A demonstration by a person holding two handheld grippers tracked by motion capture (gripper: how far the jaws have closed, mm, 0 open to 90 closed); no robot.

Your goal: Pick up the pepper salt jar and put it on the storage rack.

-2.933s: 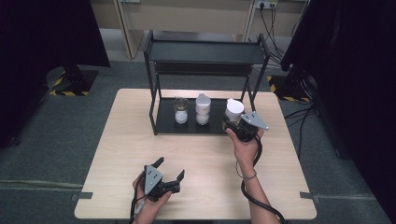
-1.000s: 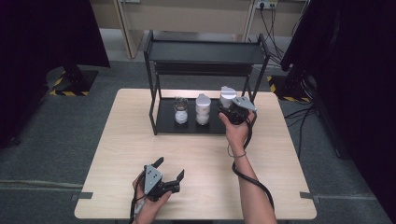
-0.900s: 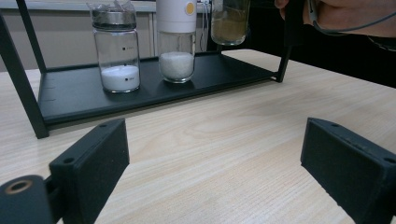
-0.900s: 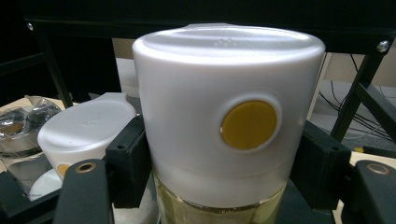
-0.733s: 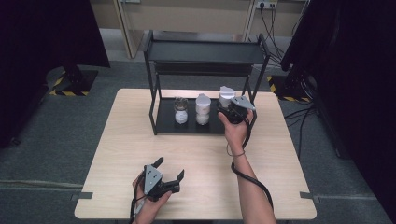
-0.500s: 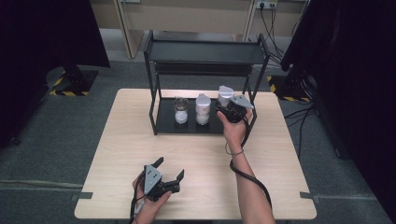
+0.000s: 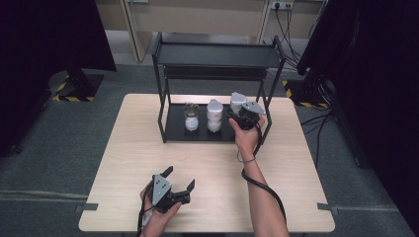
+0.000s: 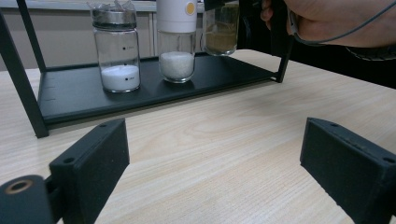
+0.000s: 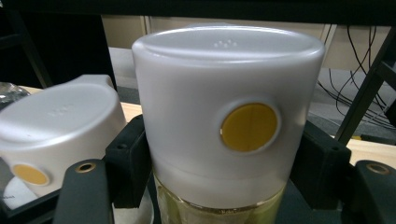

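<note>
nearest the person, the left gripper (image 7: 179,187) rests low over the pale wooden table (image 7: 296,163), its jaws spread wide with nothing between them. well ahead of it, the right gripper (image 9: 219,177) pinches a clear glass shaker jar with a tall white plastic cap and a yellow round button (image 9: 229,116). its black pads press either side of the jar at the seam where cap meets glass. the jar hangs just above the right end of the black metal rack's lower shelf (image 8: 140,98), not yet set down as far as i can tell. just to the left of the held jar stands a matching white-capped jar of white grains (image 8: 176,39), and beyond that a metal-lidded glass jar of white powder (image 8: 116,46). the held jar looks stiff, fairly light, smooth and slippery, and breakable. the cap may pull off, so a grip on the glass below the cap seems safer.
</note>
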